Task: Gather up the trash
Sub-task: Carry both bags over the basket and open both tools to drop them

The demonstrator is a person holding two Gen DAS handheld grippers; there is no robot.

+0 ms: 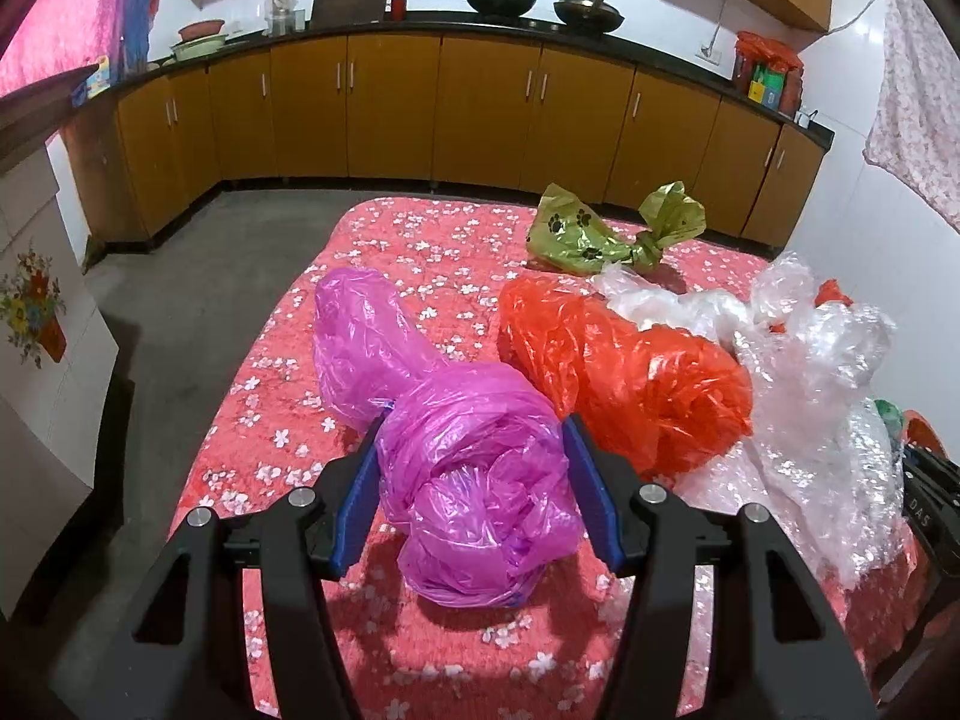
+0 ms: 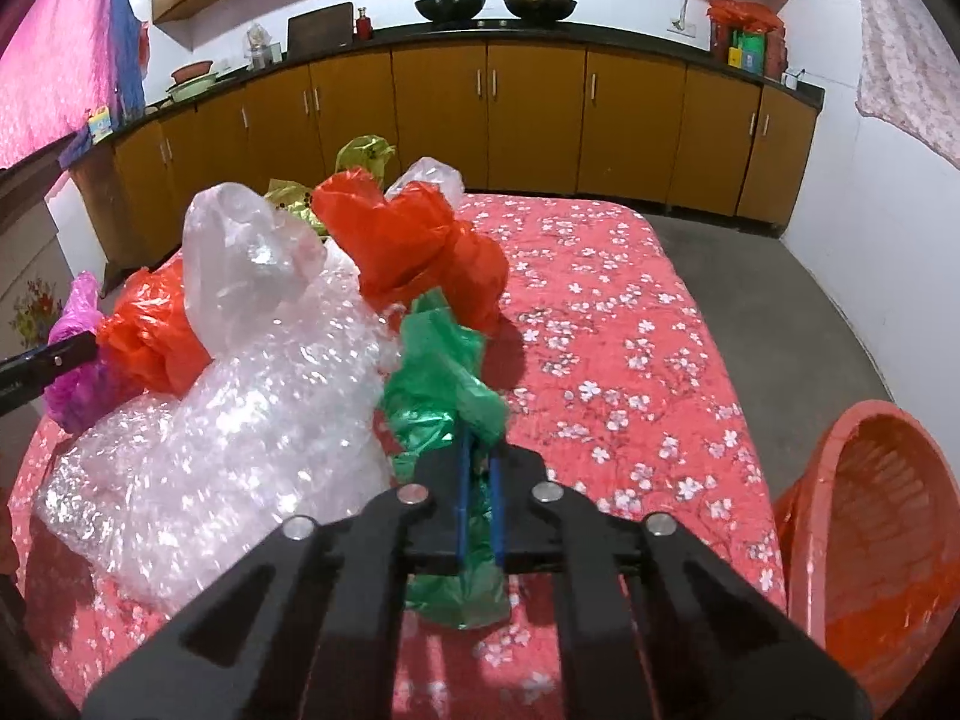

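Note:
In the left wrist view my left gripper (image 1: 477, 420) stands open around a crumpled purple plastic bag (image 1: 474, 480) on the red floral table (image 1: 384, 240); its blue pads (image 1: 360, 492) sit on either side of the bag. An orange bag (image 1: 624, 366), clear bubble wrap (image 1: 822, 408) and a green paw-print bag (image 1: 576, 234) lie beyond. In the right wrist view my right gripper (image 2: 478, 450) is shut on a green plastic bag (image 2: 444, 384). Bubble wrap (image 2: 240, 408), a red-orange bag (image 2: 414, 246) and the purple bag (image 2: 75, 354) lie to its left.
An orange plastic basket (image 2: 870, 540) stands off the table's right edge in the right wrist view. Kitchen cabinets (image 1: 480, 114) with woks on the counter line the far wall. A white cupboard (image 1: 42, 330) stands at the left. Grey floor surrounds the table.

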